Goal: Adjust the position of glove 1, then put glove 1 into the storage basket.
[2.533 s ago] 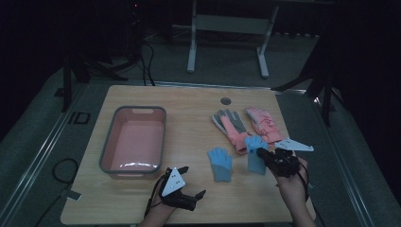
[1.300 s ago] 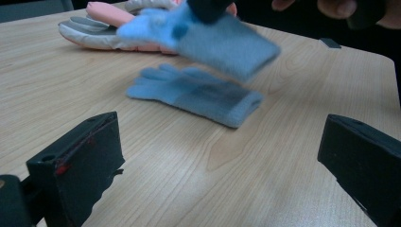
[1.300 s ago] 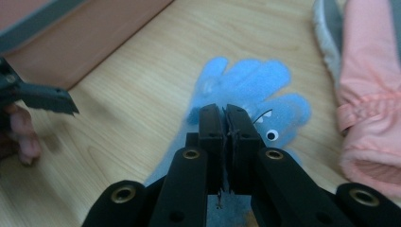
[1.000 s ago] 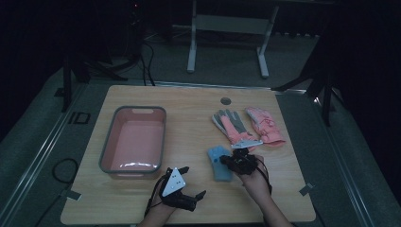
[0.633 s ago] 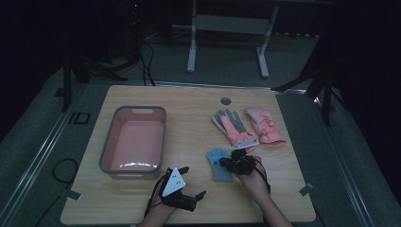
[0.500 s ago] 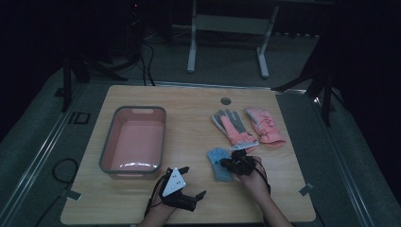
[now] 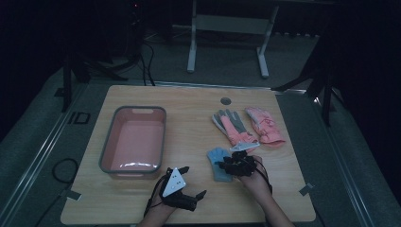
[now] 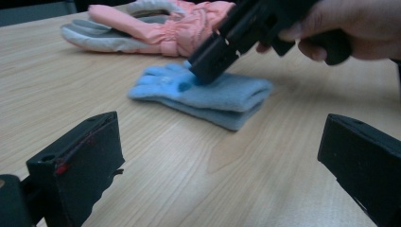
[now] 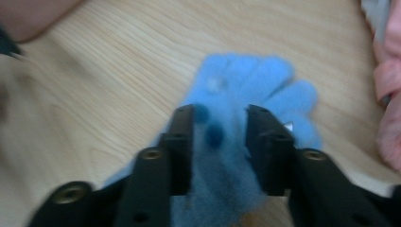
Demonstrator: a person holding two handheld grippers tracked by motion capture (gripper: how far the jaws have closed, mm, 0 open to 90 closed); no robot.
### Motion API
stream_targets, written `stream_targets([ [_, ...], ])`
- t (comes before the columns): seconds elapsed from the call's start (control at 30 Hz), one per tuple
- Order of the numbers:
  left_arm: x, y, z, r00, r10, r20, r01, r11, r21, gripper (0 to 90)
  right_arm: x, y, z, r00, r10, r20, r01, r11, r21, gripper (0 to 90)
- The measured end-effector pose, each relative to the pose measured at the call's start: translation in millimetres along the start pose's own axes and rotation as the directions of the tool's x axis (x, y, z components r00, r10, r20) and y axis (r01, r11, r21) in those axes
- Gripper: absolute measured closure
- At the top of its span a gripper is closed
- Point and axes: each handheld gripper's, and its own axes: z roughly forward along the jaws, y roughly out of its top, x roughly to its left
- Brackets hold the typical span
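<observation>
Wooden table [image 7: 189, 109] — right hand-held gripper [image 9: 219, 120] just opening, jaws astride blue gloves [image 9: 246, 94]; left hand-held gripper [image 8: 217, 156] wide.

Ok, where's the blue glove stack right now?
In the high view the blue glove stack lies near the table's front edge, right of the pink basin, under the right gripper, just before the pink-and-grey gloves.

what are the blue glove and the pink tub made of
Small light-blue glove: looks like soft fleece or knit, with a fuzzy matte nap and a thick folded edge. Pink rectangular tub with grey rim: probably moulded plastic, smooth with a faint sheen on its floor.
</observation>
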Motion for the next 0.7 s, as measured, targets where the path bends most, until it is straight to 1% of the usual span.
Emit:
stream_targets([
  [0.03, -0.5, 0.2, 0.6, 1.0000, 0.008, -0.004, -0.008, 1.0000, 0.000, 0.8, 0.3, 1.8, -4.4, 0.9999, -0.004, -0.011, 0.004, 1.000, -0.015, 54.4],
  [0.07, -1.6, 0.7, 1.5, 0.9995, 0.026, -0.015, -0.026, 0.9997, 0.000, 0.9, -0.1, 3.0, -6.9, 0.9998, -0.009, -0.016, 0.009, 1.000, -0.026, 50.1],
  [0.1, -2.5, 2.0, 3.2, 0.9988, 0.047, -0.012, -0.047, 0.9989, 0.003, 0.9, -0.6, 4.5, -10.7, 0.9997, -0.009, -0.023, 0.008, 0.999, -0.042, 44.2],
  [0.13, -3.2, 3.2, 4.2, 0.9983, 0.058, 0.009, -0.058, 0.9983, -0.007, 0.9, -2.2, 6.2, -14.9, 0.9989, -0.001, -0.047, -0.002, 0.998, -0.069, 34.4],
  [0.17, -4.9, 5.5, 5.3, 0.9978, 0.064, 0.015, -0.064, 0.9979, 0.010, 0.9, -4.1, 7.4, -17.0, 0.9970, -0.006, -0.078, 0.000, 0.997, -0.078, 25.3],
  [0.2, -6.9, 9.2, 6.3, 0.9978, 0.065, 0.011, -0.066, 0.9960, 0.061, 1.7, -6.6, 8.8, -18.8, 0.9943, -0.011, -0.106, 0.002, 0.997, -0.081, 20.7],
  [0.23, -8.3, 12.7, 7.8, 0.9978, 0.064, 0.015, -0.065, 0.9928, 0.101, 9.2, -8.9, 9.5, -20.7, 0.9925, -0.007, -0.122, -0.003, 0.996, -0.089, 17.8],
  [0.27, -9.4, 14.5, 8.6, 0.9976, 0.064, 0.025, -0.066, 0.9918, 0.109, 10.3, -10.3, 9.3, -21.8, 0.9918, -0.027, -0.125, 0.013, 0.994, -0.111, 12.3],
  [0.3, -11.4, 17.5, 9.5, 0.9975, 0.060, 0.037, -0.064, 0.9907, 0.120, 10.4, -11.1, 9.2, -22.7, 0.9915, -0.039, -0.124, 0.026, 0.994, -0.107, 11.5],
  [0.33, -12.3, 19.6, 10.5, 0.9969, 0.056, 0.056, -0.063, 0.9896, 0.129, 10.4, -12.7, 8.8, -24.4, 0.9926, -0.046, -0.112, 0.035, 0.994, -0.102, 12.7],
  [0.37, -13.4, 21.7, 11.9, 0.9964, 0.052, 0.067, -0.060, 0.9897, 0.130, 10.3, -14.3, 8.1, -25.8, 0.9924, -0.044, -0.115, 0.031, 0.993, -0.113, 14.2],
  [0.4, -13.5, 22.6, 12.6, 0.9961, 0.050, 0.072, -0.059, 0.9895, 0.132, 10.3, -16.8, 6.9, -28.0, 0.9901, -0.031, -0.137, 0.014, 0.992, -0.127, 14.2],
  [0.43, -13.5, 24.0, 14.1, 0.9952, 0.045, 0.088, -0.057, 0.9890, 0.137, 10.3, -17.5, 6.7, -28.7, 0.9905, -0.034, -0.133, 0.016, 0.991, -0.132, 14.1],
  [0.47, -13.3, 26.1, 16.2, 0.9939, 0.049, 0.099, -0.062, 0.9886, 0.137, 10.2, -18.1, 6.3, -29.9, 0.9914, -0.040, -0.124, 0.022, 0.990, -0.142, 14.1],
  [0.5, -12.4, 29.3, 17.9, 0.9913, 0.056, 0.119, -0.071, 0.9897, 0.124, 10.1, -18.7, 6.2, -31.3, 0.9927, -0.045, -0.112, 0.028, 0.988, -0.151, 14.1],
  [0.53, -11.3, 31.9, 19.6, 0.9859, 0.061, 0.155, -0.079, 0.9911, 0.107, 10.5, -20.1, 6.6, -32.7, 0.9929, -0.039, -0.112, 0.023, 0.989, -0.145, 14.1],
  [0.6, -10.9, 37.1, 25.4, 0.9819, 0.098, 0.162, -0.117, 0.9873, 0.108, 11.7, -23.0, 7.2, -34.1, 0.9918, -0.010, -0.127, -0.006, 0.992, -0.128, 13.7],
  [0.63, -10.4, 39.4, 29.2, 0.9778, 0.120, 0.171, -0.140, 0.9845, 0.106, 14.4, -23.9, 7.4, -34.2, 0.9910, 0.003, -0.134, -0.019, 0.993, -0.120, 13.2],
  [0.67, -10.4, 41.4, 33.0, 0.9749, 0.136, 0.176, -0.156, 0.9826, 0.101, 14.4, -25.1, 7.7, -33.9, 0.9893, 0.014, -0.145, -0.031, 0.993, -0.113, 13.1],
  [0.7, -10.5, 43.5, 37.2, 0.9695, 0.152, 0.192, -0.174, 0.9792, 0.104, 14.7, -25.7, 8.4, -33.3, 0.9875, 0.020, -0.157, -0.037, 0.994, -0.106, 12.4],
])
